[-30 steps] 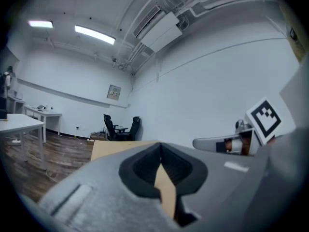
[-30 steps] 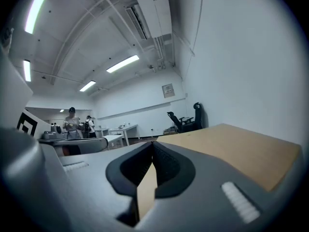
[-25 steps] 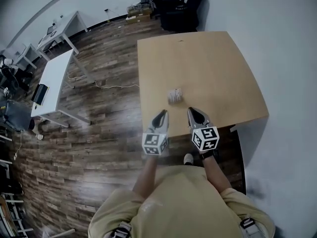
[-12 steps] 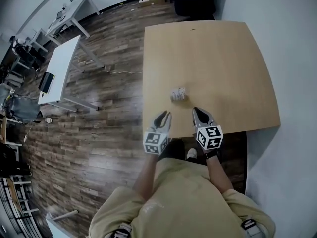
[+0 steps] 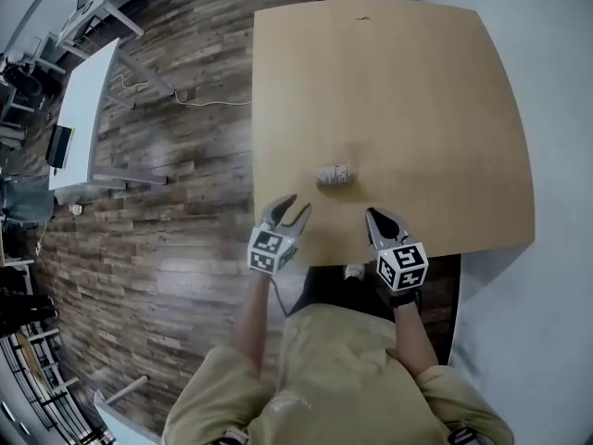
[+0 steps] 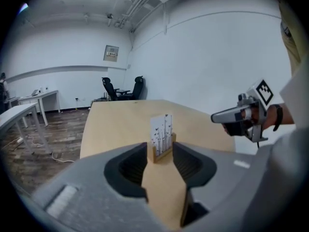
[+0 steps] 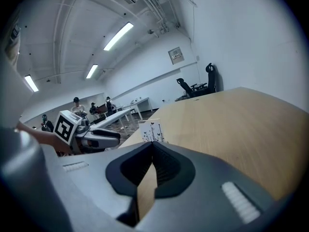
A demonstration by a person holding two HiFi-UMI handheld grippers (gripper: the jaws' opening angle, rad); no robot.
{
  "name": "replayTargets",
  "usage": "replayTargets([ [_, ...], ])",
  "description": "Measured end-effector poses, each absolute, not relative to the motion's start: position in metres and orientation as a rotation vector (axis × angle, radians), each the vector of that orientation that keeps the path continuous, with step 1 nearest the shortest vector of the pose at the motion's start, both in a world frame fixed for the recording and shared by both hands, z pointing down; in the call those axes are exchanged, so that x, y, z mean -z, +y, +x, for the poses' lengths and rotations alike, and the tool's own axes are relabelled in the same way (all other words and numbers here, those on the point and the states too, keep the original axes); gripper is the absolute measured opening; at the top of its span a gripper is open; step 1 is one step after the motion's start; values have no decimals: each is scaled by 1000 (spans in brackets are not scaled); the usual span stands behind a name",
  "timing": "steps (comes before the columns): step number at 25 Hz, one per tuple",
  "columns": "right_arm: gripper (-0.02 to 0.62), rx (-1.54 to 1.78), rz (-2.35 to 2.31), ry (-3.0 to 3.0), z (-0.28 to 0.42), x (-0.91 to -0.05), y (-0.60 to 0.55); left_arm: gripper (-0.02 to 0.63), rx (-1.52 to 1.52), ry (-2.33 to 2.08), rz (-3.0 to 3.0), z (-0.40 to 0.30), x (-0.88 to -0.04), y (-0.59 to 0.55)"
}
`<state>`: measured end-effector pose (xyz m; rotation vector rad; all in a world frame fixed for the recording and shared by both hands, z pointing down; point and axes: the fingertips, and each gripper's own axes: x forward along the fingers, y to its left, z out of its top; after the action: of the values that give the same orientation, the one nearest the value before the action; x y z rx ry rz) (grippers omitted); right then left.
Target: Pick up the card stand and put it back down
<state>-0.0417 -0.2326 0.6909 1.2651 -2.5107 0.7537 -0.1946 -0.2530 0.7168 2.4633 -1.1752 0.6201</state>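
tabletop (image 5: pixel 417 91) w/ card stand (image 5: pixel 334 175), print too small (head view)

Right gripper (image 7: pixel 153 144) closed, empty; card stand (image 7: pixel 151 131) ahead.

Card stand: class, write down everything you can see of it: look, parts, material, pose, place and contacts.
The card stand is a small block of light wood holding a white card printed with thin dark stems and small dark shapes. It stands upright, the card vertical, on the pale wooden table, near the person's edge. Only the table touches it.
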Motion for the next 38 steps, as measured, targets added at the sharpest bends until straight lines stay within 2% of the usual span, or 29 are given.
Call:
replayTargets([
  [8,6,-816,1306,-2449,-32,-721,-277,323,-827,-883,2574,-182,-766,-308],
  [11,6,-851,1305,-2441,-37,-728,-284,360,-880,-753,2616,-168,-781,-318],
  [19,6,-878,1284,-2445,-51,-730,-291,364,-968,-520,2725,-123,-799,-332],
  [22,6,-901,1311,-2422,-48,-741,-296,341,-988,-426,2766,-112,-807,-336],
  [28,6,-929,1368,-2383,-39,-748,-303,231,-1006,-272,2824,-97,-810,-342],
  [33,6,-944,1390,-2374,-29,-751,-299,118,-1003,-173,2856,-85,-810,-334],
  [35,6,-948,1397,-2373,-29,-750,-296,50,-992,-154,2861,-82,-809,-327],
  [38,5,-937,1406,-2384,-32,-742,-294,37,-974,-158,2833,-83,-807,-320],
])
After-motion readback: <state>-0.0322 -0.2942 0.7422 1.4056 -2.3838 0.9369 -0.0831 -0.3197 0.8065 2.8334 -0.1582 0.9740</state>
